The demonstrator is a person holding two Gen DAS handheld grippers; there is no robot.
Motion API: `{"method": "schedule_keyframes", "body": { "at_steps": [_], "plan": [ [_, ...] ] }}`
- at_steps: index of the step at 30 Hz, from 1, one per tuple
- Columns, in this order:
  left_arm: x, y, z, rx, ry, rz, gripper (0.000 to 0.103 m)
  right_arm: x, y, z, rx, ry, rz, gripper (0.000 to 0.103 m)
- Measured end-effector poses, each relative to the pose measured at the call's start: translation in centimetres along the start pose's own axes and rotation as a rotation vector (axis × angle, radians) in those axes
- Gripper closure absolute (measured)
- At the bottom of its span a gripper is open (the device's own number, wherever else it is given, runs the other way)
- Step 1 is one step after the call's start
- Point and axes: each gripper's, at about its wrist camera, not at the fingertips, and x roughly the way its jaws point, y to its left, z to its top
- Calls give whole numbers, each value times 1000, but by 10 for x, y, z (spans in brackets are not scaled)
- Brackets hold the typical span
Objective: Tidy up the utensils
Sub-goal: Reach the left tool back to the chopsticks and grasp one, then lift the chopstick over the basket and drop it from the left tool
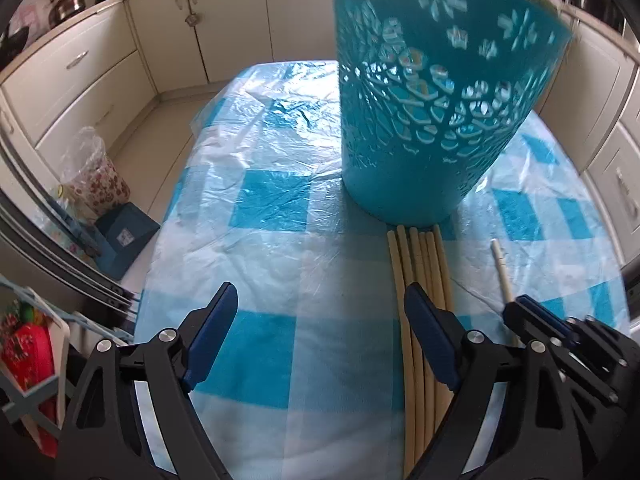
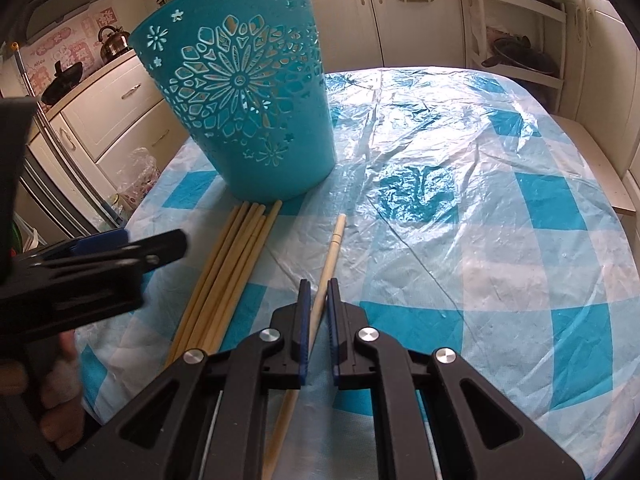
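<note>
A teal cut-out plastic basket (image 1: pixel 436 92) (image 2: pixel 248 92) stands on the checked table. Several bamboo chopsticks (image 1: pixel 420 264) (image 2: pixel 236 256) lie bundled on the cloth, tips touching the basket's base. One single chopstick (image 2: pixel 330 258) (image 1: pixel 502 268) lies apart to their right. My right gripper (image 2: pixel 318 292) has its jaws nearly closed around this single chopstick, which rests on the table. My left gripper (image 1: pixel 320 304) is open and empty, its right finger over the bundle. It also shows in the right wrist view (image 2: pixel 120 248).
The table (image 2: pixel 500 240) carries a blue-and-white checked cloth under crinkled clear plastic. Cream kitchen cabinets (image 1: pixel 100 80) surround it. A kettle (image 1: pixel 66 0) sits on the counter. A bag and a box (image 1: pixel 120 236) stand on the floor at left. A shelf rack (image 2: pixel 520 36) stands behind.
</note>
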Motion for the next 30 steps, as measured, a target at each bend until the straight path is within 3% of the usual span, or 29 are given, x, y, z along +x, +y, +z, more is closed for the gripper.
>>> {"method": "schedule_keyframes", "body": {
  "at_steps": [14,17,20,22,24,30],
  "plan": [
    [18,-14,-1,40,20,23,22,1,-3,2,20,10,25,94],
    [17,-13,0,44,19,0,34,1,-3,2,22,9,25,94],
    [15,-19,1,65,13,-43,58,1,-3,2,19,8,22,94],
    [13,-27,0,101,9,-73,83,1,-3,2,18,8,21,94],
    [13,-34,-2,125,7,-97,95,1,-3,1,15,6,20,94],
    [0,-13,-9,29,50,-206,98,0,-3,1,14,3,25,94]
  ]
}}
